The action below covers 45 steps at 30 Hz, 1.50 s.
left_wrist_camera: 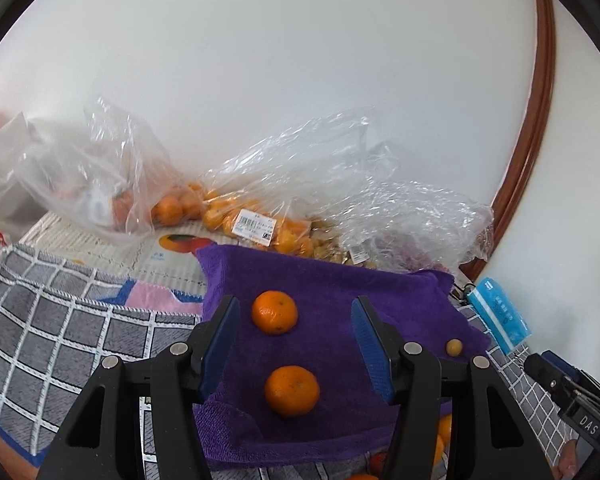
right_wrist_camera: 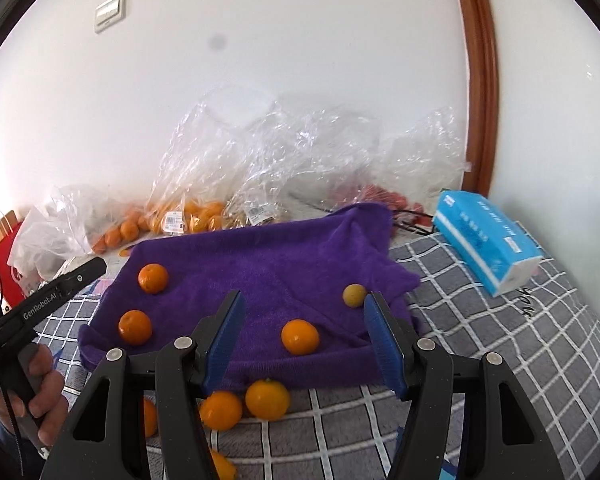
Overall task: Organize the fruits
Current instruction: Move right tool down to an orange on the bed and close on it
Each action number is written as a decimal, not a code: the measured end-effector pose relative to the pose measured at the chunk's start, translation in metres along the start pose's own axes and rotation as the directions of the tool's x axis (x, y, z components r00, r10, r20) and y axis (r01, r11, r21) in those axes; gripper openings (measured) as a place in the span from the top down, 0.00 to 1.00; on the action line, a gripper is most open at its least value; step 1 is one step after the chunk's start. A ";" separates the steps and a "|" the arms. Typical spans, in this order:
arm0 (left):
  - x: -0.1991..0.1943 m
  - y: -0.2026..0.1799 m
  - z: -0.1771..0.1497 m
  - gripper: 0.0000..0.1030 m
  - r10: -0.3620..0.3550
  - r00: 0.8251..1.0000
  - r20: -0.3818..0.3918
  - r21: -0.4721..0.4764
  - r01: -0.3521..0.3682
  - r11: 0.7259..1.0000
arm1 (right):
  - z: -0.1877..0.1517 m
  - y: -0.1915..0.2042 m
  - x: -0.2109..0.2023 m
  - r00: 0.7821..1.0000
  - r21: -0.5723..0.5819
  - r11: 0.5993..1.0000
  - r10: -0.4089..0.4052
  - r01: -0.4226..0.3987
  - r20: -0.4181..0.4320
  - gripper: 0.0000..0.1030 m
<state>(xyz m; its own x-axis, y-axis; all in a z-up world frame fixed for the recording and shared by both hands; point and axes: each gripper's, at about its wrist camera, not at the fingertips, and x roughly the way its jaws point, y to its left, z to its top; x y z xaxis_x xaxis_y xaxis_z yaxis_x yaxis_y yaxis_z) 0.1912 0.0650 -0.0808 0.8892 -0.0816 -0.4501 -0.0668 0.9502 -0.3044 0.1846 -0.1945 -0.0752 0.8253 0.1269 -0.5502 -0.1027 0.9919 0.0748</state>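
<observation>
A purple towel (right_wrist_camera: 268,276) is spread over a grey checked blanket (right_wrist_camera: 500,360), with clear plastic bags of fruit (right_wrist_camera: 188,208) piled against a white wall behind it.

From the left wrist view, the left gripper (left_wrist_camera: 296,314) hovers above the towel with its blue pads spread apart and nothing between them. One orange (left_wrist_camera: 275,312) lies on the towel between the fingertips, closer to the left one, and a second orange (left_wrist_camera: 292,391) lies nearer the camera, between the two fingers. Neither touches the pads.

From the right wrist view, the right gripper (right_wrist_camera: 304,306) is also spread and empty. An orange (right_wrist_camera: 300,337) lies on the towel below the gap between its fingers. A small yellow fruit (right_wrist_camera: 354,295) sits on the towel just beside the right fingertip. Two more oranges (right_wrist_camera: 153,278) lie toward the towel's left edge, well apart from this gripper. Other oranges (right_wrist_camera: 267,399) rest on the blanket just off the towel's near edge.

A blue tissue pack (right_wrist_camera: 488,240) lies on the blanket to the right.
</observation>
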 end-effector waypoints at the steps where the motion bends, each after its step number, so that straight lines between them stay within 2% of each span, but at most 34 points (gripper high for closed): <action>1: -0.005 -0.002 0.003 0.46 -0.011 1.000 -0.004 0.008 0.011 1.000 | 0.000 0.000 -0.003 1.000 -0.003 1.000 0.001 -0.002 -0.011 0.40; 3: -0.011 -0.006 0.008 0.47 -0.029 0.999 -0.040 0.019 0.029 0.999 | -0.002 -0.001 -0.011 0.999 -0.013 1.000 0.013 -0.013 -0.033 0.40; 6: -0.025 -0.007 0.007 0.47 -0.095 0.992 -0.088 0.015 0.097 0.995 | -0.006 0.002 -0.020 0.999 -0.040 0.999 0.018 -0.020 -0.050 0.40; 12: -0.053 -0.005 -0.011 0.47 -0.002 0.994 -0.106 0.119 0.015 0.993 | -0.022 0.008 -0.034 0.999 -0.050 0.998 0.022 -0.024 -0.041 0.40; 19: -0.048 0.025 -0.044 0.47 0.039 0.983 -0.181 0.056 -0.030 0.998 | -0.028 0.002 -0.031 0.997 -0.007 0.999 0.040 -0.040 -0.070 0.40; 21: -0.045 0.030 -0.051 0.46 0.042 0.983 -0.178 0.045 -0.034 0.998 | -0.032 0.000 -0.027 0.994 0.012 0.998 0.059 -0.058 -0.088 0.42; 24: -0.043 0.041 -0.065 0.46 0.030 0.991 -0.133 0.008 -0.030 1.000 | -0.040 0.000 -0.017 0.990 0.017 0.997 0.071 -0.070 -0.119 0.48; 25: -0.039 0.042 -0.065 0.46 0.074 0.985 -0.156 0.014 -0.072 0.997 | -0.041 0.000 -0.013 0.989 0.019 0.997 0.072 -0.070 -0.131 0.51; 26: -0.038 0.041 -0.065 0.46 0.083 0.982 -0.168 0.025 -0.080 0.997 | -0.043 0.001 -0.008 0.987 0.021 0.997 0.075 -0.073 -0.143 0.53; 28: -0.040 0.041 -0.065 0.46 0.067 0.986 -0.150 0.024 -0.064 0.998 | -0.045 0.002 0.003 0.981 0.030 0.996 0.092 -0.088 -0.172 0.57; 31: -0.036 0.042 -0.066 0.46 0.057 0.984 -0.167 0.015 -0.055 0.998 | -0.046 0.003 0.020 0.970 0.051 0.992 0.124 -0.116 -0.208 0.64; 39: -0.032 0.048 -0.066 0.46 0.043 0.981 -0.188 -0.036 -0.051 0.998 | -0.053 0.009 0.056 0.945 0.070 0.983 0.182 -0.169 -0.273 0.65; 41: -0.030 0.048 -0.066 0.46 0.038 0.979 -0.198 -0.038 -0.046 0.998 | -0.055 0.010 0.061 0.944 0.062 0.986 0.168 -0.157 -0.283 0.65; 44: -0.027 0.046 -0.068 0.46 0.036 0.976 -0.215 -0.032 -0.044 0.999 | -0.055 0.008 0.068 0.933 0.083 0.981 0.193 -0.176 -0.303 0.67; 45: -0.027 0.046 -0.068 0.46 0.036 0.976 -0.216 -0.030 -0.044 0.999 | -0.055 0.006 0.066 0.937 0.089 0.981 0.189 -0.170 -0.295 0.66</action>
<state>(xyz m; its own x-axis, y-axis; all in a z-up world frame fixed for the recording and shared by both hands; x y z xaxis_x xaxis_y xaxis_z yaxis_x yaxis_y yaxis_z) 0.1331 0.0904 -0.1397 0.7674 -0.1103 -0.6316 -0.1192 0.9434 -0.3096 0.2079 -0.1799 -0.1566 0.5899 0.3077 -0.7465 -0.1919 0.9515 0.2406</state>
